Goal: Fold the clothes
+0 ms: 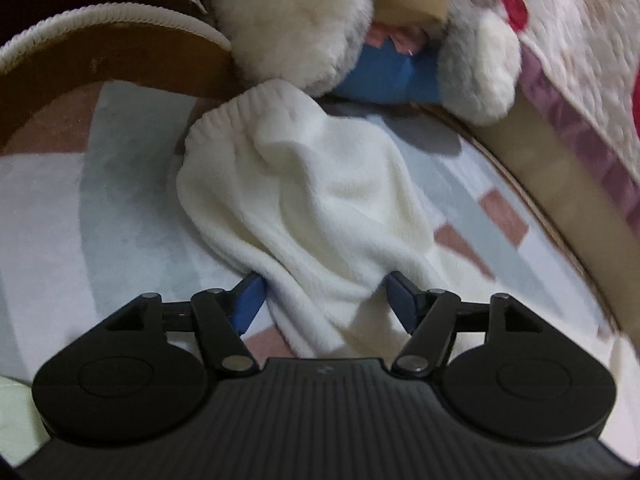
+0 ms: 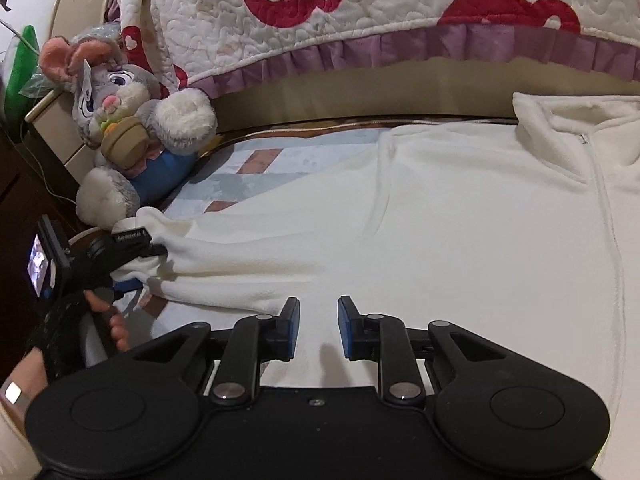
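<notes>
A white fleece jacket lies spread on the bed, its collar at the far right. Its sleeve stretches left, ending in a ribbed cuff. My left gripper is open wide, and the sleeve runs between its blue fingers. The right wrist view shows that same left gripper at the sleeve's end, held by a person's hand. My right gripper hovers low over the jacket's near hem, open by a narrow gap with nothing pinched.
A grey plush rabbit leans at the bed's far left corner, just beyond the cuff. A white quilt with red patterns is heaped along the back. The patchwork sheet shows beside the sleeve, bordered by the brown bed frame.
</notes>
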Demonstrator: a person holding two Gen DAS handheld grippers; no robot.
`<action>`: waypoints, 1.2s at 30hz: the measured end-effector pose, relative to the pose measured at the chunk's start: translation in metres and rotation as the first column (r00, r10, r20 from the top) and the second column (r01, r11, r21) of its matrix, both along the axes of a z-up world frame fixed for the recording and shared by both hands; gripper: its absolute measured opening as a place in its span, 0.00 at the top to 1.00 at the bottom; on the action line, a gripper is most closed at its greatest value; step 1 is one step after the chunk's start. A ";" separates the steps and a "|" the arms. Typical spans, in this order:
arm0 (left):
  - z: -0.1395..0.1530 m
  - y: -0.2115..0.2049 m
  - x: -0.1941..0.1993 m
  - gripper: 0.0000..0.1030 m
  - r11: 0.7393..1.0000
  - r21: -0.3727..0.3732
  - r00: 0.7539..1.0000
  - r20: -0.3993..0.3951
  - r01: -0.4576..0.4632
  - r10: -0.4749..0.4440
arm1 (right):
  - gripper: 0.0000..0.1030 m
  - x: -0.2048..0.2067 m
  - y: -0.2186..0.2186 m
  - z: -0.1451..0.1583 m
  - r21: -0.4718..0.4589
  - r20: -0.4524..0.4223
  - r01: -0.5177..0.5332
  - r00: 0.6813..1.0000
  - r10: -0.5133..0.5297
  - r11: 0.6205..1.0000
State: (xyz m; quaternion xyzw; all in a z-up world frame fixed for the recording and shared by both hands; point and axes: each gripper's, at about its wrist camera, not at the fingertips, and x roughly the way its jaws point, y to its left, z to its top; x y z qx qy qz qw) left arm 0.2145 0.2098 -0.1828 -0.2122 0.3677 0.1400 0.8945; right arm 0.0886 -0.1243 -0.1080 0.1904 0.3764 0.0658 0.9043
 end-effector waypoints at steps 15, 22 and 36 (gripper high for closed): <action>0.179 -0.209 -0.050 0.90 0.854 0.014 0.817 0.282 0.520 -0.502 | 0.71 -0.020 -0.113 -0.017 0.522 -0.209 0.365 0.931 -0.300 0.771; 0.135 -0.337 -0.079 0.78 0.625 -0.304 0.692 0.228 0.719 -0.685 | 0.55 -0.065 -0.220 -0.009 0.559 -0.208 0.564 0.805 -0.556 0.608; 0.050 -0.251 -0.069 0.51 0.786 -0.192 0.805 0.047 0.588 -0.591 | 0.50 -0.066 -0.232 -0.050 0.380 -0.285 0.693 0.718 -0.635 0.613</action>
